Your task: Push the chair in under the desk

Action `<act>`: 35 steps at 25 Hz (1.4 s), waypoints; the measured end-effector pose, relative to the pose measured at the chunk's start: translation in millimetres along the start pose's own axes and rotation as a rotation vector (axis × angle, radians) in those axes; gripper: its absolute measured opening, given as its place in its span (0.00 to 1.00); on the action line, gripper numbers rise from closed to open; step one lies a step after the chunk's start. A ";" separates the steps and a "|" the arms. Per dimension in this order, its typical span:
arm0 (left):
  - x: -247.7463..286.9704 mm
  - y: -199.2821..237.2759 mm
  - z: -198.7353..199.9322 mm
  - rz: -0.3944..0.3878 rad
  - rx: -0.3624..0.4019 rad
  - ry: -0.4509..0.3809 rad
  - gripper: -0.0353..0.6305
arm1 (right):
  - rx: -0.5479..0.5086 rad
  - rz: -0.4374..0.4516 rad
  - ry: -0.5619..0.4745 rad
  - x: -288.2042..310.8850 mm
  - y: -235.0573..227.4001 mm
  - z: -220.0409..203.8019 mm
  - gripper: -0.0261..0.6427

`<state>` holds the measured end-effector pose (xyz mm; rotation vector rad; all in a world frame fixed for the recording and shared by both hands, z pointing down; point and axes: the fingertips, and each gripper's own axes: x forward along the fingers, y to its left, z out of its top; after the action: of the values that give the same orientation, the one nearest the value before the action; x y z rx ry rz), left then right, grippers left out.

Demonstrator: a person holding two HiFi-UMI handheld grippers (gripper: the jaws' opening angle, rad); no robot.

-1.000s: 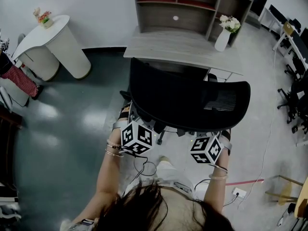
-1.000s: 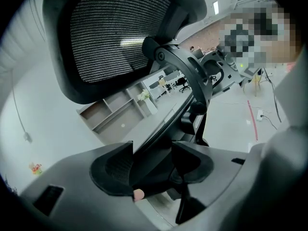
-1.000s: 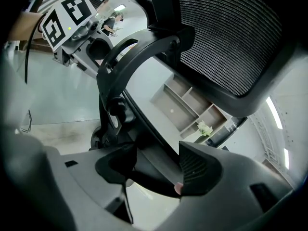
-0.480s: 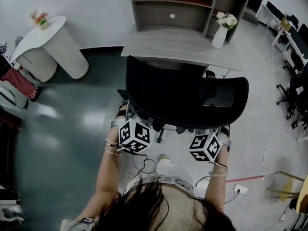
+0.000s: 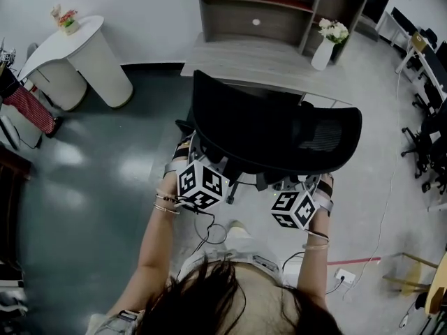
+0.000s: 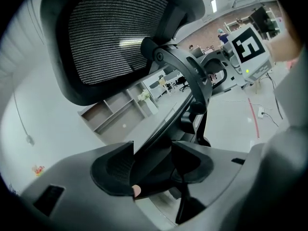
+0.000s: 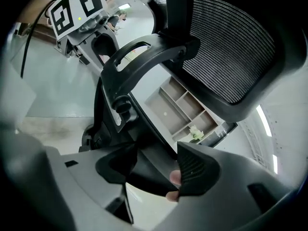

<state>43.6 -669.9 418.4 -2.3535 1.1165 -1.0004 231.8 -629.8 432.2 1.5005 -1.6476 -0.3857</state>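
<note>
- Your left gripper has its jaws partly apart and closed on the lower rim of the black mesh-backed office chair. A dark slab of the chair's back fills the gap between the two ribbed pads.
- Your right gripper holds the same rim further to the right. Its jaws are about as far apart, with the chair's black edge between them, and your fingertips show just beside the right-hand pad.
- In the head view both marker cubes sit just below the backrest, one at each lower corner, with your forearms reaching out to them.
- The chair stands directly in front of the grey wood-grain desk, its back turned to you. From above, the top of the backrest overlaps the desk's front edge, and the seat is hidden beneath the backrest.
- An open grey shelf unit rises at the back of the desk.
- A white vase of pale flowers stands at the desk's right end.
- A white rounded side table stands well apart to the left, by the wall.
</note>
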 end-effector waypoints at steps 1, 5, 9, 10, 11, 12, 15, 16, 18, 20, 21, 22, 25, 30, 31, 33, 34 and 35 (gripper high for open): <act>-1.0 0.2 -0.5 0.010 0.003 0.002 0.41 | 0.000 -0.002 0.003 -0.7 0.3 0.2 0.42; -6.6 1.6 -2.5 0.037 -0.003 0.007 0.40 | 0.068 0.014 -0.013 -7.1 0.1 4.0 0.41; -15.1 -3.1 -7.0 0.028 -0.019 0.011 0.40 | 0.141 0.051 -0.008 -17.4 7.6 2.0 0.41; -17.5 -4.8 -9.7 0.027 -0.021 0.014 0.40 | 0.156 0.061 -0.003 -20.4 11.3 0.7 0.41; -20.5 -6.3 -12.3 0.028 -0.025 0.016 0.40 | 0.172 0.070 0.001 -23.7 15.0 -0.5 0.41; -24.1 -7.7 -14.6 0.029 -0.030 0.015 0.40 | 0.188 0.075 0.004 -27.3 18.4 -1.1 0.41; -37.5 -12.2 -19.0 0.028 -0.056 0.006 0.40 | 0.227 0.086 0.006 -39.0 27.8 -1.3 0.41; -42.3 -14.0 -20.0 0.029 -0.064 0.001 0.40 | 0.236 0.089 0.006 -43.3 31.1 -1.4 0.40; -52.1 -17.2 -21.7 0.035 -0.075 -0.011 0.40 | 0.249 0.095 0.007 -52.0 37.2 -1.2 0.39; -61.7 -19.8 -22.4 0.043 -0.080 -0.023 0.40 | 0.262 0.101 0.007 -60.6 42.1 -0.5 0.38; -66.7 -21.2 -22.7 0.047 -0.082 -0.029 0.40 | 0.270 0.105 0.006 -65.1 44.2 0.0 0.37; -71.8 -22.9 -23.3 0.049 -0.086 -0.034 0.40 | 0.278 0.107 0.005 -69.8 46.4 0.6 0.37; -87.5 -29.8 -27.2 0.049 -0.106 -0.044 0.40 | 0.287 0.105 0.004 -84.0 53.8 1.5 0.36; -116.0 -45.6 -33.7 0.052 -0.151 -0.058 0.38 | 0.294 0.106 0.007 -111.5 68.4 2.8 0.35; -121.8 -48.8 -35.0 0.054 -0.158 -0.060 0.37 | 0.297 0.108 0.008 -117.2 71.6 3.2 0.35; -132.4 -55.0 -38.4 0.058 -0.162 -0.057 0.35 | 0.297 0.108 0.008 -127.6 77.9 3.9 0.35; -136.9 -58.1 -40.5 0.059 -0.162 -0.053 0.34 | 0.297 0.107 0.006 -132.2 80.8 4.2 0.35; -141.3 -61.3 -42.6 0.061 -0.164 -0.050 0.33 | 0.298 0.106 0.005 -136.3 83.5 4.2 0.35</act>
<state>-16.9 -522.0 419.3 -2.4397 1.2869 -0.8538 162.2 -485.9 438.1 1.6163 -1.8327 -0.0799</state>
